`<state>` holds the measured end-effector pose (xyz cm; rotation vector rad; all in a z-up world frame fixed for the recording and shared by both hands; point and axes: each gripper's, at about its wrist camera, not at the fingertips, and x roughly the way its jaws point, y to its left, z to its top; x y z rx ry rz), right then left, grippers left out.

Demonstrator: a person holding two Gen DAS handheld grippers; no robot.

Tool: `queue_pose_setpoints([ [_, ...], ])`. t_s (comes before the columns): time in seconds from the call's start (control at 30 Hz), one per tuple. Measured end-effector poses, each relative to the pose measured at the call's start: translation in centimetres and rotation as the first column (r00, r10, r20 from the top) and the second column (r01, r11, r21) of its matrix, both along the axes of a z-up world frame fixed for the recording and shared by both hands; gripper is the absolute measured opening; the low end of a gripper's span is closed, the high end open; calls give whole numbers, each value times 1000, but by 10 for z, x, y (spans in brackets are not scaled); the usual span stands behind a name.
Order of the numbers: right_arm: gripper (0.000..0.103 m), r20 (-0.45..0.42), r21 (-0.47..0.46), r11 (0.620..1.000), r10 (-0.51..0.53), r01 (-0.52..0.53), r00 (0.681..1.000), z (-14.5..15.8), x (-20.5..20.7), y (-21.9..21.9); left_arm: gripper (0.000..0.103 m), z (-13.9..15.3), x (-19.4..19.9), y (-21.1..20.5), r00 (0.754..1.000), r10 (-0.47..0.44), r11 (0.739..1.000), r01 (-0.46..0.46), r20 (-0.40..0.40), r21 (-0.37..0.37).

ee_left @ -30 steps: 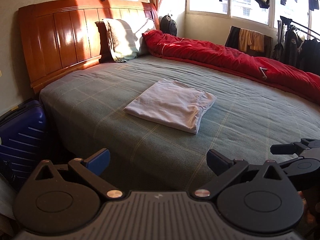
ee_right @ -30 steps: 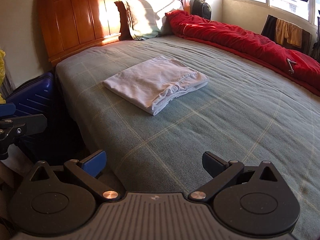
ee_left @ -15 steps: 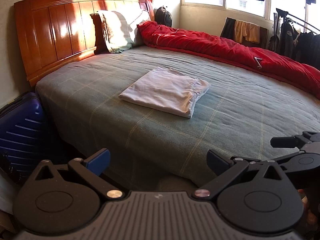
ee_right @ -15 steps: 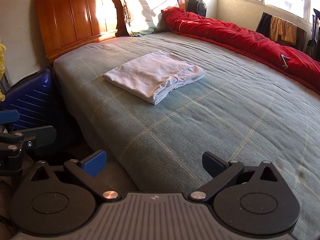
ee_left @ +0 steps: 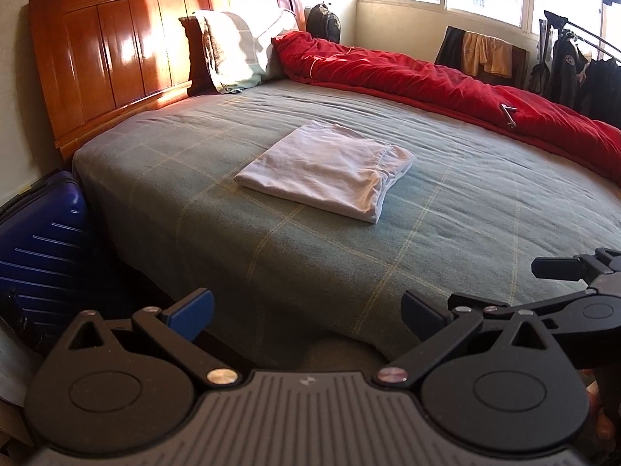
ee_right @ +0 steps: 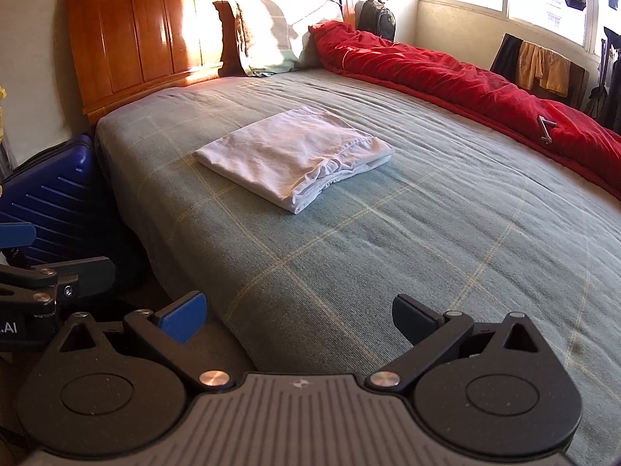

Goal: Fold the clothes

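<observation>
Both your left gripper (ee_left: 306, 308) and right gripper (ee_right: 299, 312) gape wide, empty; regrasping the folded white garment (ee_left: 326, 171) at 12 o'clock risks undoing its loose stacked edges.

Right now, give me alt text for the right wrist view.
A folded white garment lies flat on a green plaid bed cover, untouched. The right tongs hang open near the bed's edge, with a red quilt along the far side.
</observation>
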<state>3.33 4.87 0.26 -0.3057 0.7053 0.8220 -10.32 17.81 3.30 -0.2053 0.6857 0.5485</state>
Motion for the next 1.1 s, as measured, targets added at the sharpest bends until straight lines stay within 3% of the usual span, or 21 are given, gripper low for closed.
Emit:
queue_pose_setpoints([
  [1.1,103,-15,-4,1000,-19,19,1000,-2,4,1,102,0,1,-2,1000,-13,1000,13,2,-11],
])
